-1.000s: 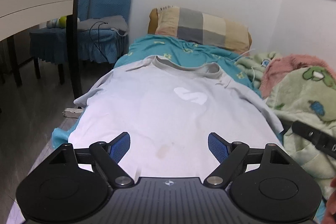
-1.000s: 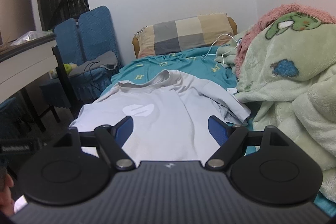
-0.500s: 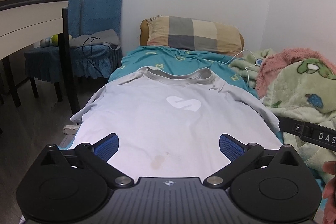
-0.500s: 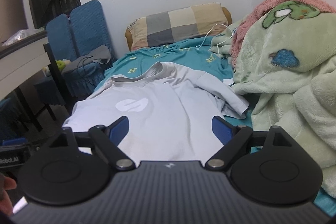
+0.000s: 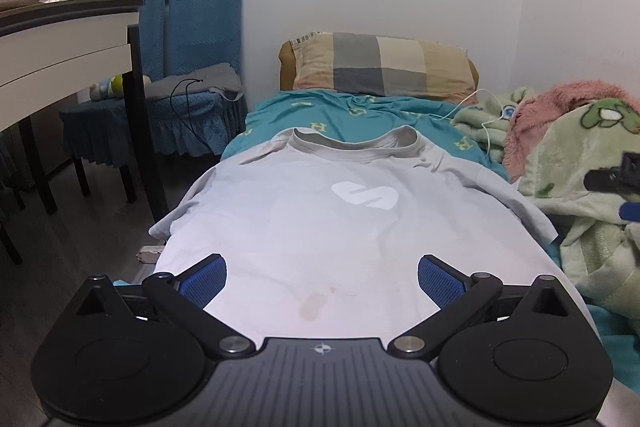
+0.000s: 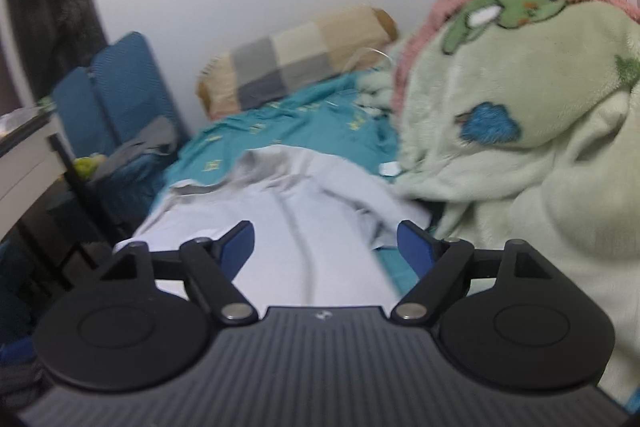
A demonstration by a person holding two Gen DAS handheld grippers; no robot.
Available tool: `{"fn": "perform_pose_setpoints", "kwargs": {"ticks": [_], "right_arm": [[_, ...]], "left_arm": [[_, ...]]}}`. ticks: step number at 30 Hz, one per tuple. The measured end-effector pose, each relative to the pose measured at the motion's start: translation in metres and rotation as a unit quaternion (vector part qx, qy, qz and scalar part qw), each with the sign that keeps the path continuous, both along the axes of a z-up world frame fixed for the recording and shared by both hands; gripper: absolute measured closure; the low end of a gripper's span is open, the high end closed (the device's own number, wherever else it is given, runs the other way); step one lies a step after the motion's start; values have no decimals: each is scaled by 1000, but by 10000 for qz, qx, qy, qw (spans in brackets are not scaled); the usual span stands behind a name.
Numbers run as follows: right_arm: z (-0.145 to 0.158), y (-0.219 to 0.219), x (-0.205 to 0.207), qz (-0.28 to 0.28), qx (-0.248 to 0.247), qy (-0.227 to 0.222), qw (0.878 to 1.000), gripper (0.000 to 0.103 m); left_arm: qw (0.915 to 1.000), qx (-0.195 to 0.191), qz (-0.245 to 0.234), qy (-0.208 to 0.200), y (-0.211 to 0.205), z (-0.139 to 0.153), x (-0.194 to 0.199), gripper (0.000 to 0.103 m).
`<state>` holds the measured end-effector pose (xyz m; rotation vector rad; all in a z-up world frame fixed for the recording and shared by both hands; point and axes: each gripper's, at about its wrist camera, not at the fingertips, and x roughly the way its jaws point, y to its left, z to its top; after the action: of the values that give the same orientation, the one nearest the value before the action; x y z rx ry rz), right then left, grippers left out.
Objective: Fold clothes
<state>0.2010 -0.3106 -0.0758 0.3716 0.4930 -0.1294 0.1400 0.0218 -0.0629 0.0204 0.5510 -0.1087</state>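
A pale grey T-shirt (image 5: 320,227) with a white logo lies flat, face up, on the teal bed sheet (image 5: 360,115), collar toward the pillow. My left gripper (image 5: 322,277) is open and empty, above the shirt's lower hem. My right gripper (image 6: 326,245) is open and empty, above the shirt's right side (image 6: 304,227), close to its right sleeve (image 6: 384,211). The right wrist view is blurred. The right gripper also shows at the right edge of the left wrist view (image 5: 616,183).
A checked pillow (image 5: 380,69) lies at the head of the bed. A green and pink fleece blanket (image 6: 520,131) is heaped along the right side. A blue chair (image 5: 180,87) and a white desk (image 5: 52,43) stand left of the bed. A white cable (image 5: 480,111) lies near the pillow.
Both grippers have opened wider. The left one has pulled back and tilted up a little. The right one has moved forward and right, toward the shirt's right sleeve and the blanket.
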Motion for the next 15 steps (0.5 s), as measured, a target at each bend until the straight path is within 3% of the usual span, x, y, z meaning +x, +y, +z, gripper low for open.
{"fn": "perform_pose_setpoints", "kwargs": {"ticks": [3,8,15], "right_arm": [[-11,-25,40,-65,43,445,9990,30],[-57,-54,99,13,341,1089,9935,31],[-102,-33,142,221,-817,1356,9871,37]], "left_arm": [[9999,-58,-74,-85,-2,0,3,0],[9995,-267,-89,-111,0,-5,17,0],[9994,-343,-63,-1,2,-21,40,0]]}}
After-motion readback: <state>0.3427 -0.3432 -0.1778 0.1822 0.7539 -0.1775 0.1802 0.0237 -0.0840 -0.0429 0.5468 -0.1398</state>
